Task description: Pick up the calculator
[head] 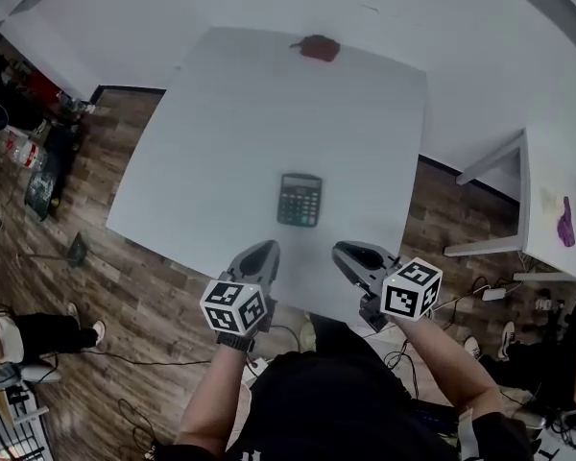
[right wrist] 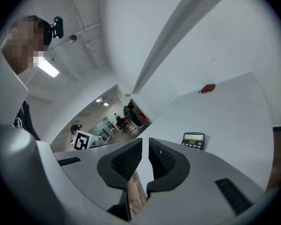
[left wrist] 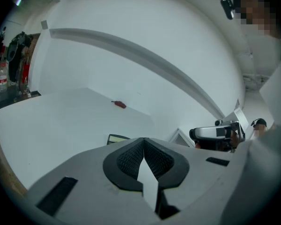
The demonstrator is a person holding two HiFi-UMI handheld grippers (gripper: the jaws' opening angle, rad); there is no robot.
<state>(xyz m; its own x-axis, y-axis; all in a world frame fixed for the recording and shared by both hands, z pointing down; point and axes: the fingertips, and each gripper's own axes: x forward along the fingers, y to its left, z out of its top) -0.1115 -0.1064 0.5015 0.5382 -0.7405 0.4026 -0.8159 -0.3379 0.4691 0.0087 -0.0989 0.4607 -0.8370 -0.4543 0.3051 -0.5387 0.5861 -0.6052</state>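
- Two grippers, left [head: 264, 251] and right [head: 341, 251], hover over the counter's [head: 221, 113] near edge. The calculator [head: 299, 200] lies flat mid-counter, just beyond them, untouched.
- Left gripper view: jaws fully closed, empty. Calculator [left wrist: 117, 138] peeks over them. Arriving closed would likely shove it away.
- Right gripper view: jaws a thin slit apart, empty. Calculator [right wrist: 193, 140] sits off to the right. Slit too narrow to straddle it, and the flat body may skid.

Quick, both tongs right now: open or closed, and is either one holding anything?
Left tongs: closed, holding nothing.
Right tongs: open by only a narrow gap, holding nothing.
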